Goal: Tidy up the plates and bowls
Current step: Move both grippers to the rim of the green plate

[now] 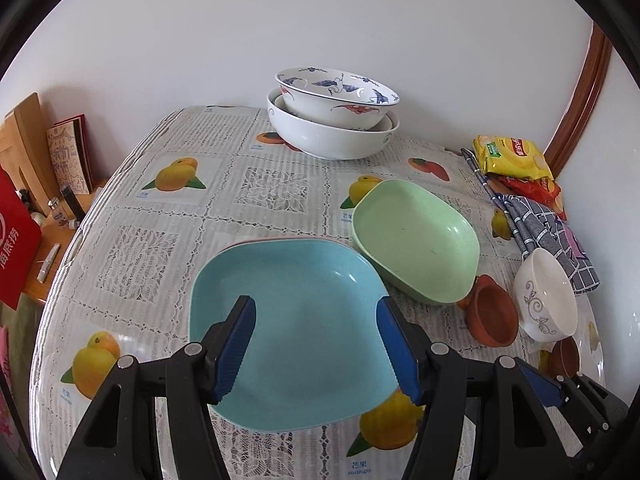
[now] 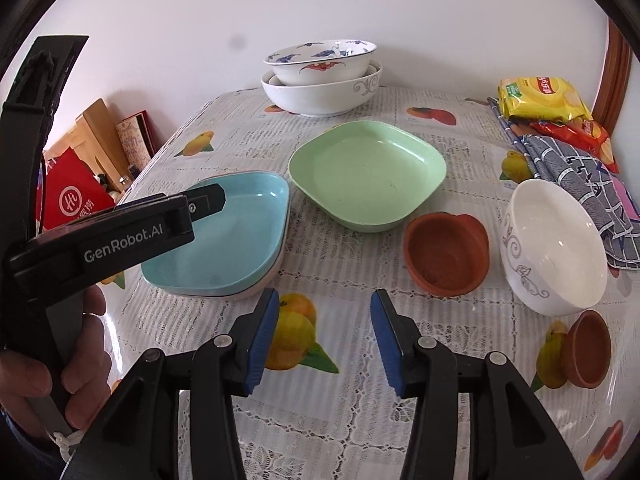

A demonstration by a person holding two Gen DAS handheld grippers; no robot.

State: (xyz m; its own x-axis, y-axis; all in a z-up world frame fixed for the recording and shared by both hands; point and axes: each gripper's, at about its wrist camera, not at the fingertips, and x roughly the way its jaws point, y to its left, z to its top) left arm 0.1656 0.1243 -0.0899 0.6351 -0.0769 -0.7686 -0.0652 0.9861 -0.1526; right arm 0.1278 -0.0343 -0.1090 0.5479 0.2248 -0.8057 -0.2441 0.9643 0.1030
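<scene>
A blue square plate (image 1: 296,328) (image 2: 228,236) lies stacked on a pale plate near the table's front. My left gripper (image 1: 316,344) hovers open and empty over it; it also shows in the right wrist view (image 2: 200,200). A green square plate (image 1: 416,240) (image 2: 368,172) lies to its right. Two nested white bowls (image 1: 332,112) (image 2: 320,76) stand at the back. A brown clay bowl (image 1: 492,312) (image 2: 448,256), a white patterned bowl (image 1: 548,296) (image 2: 556,244) and a small clay cup (image 2: 588,352) sit at the right. My right gripper (image 2: 324,340) is open and empty above the tablecloth.
Snack bags (image 2: 540,100) and a checked cloth (image 2: 580,184) lie at the table's right edge. A side shelf with a red bag (image 1: 16,240), books and small bottles stands left of the table. A wall runs behind the table.
</scene>
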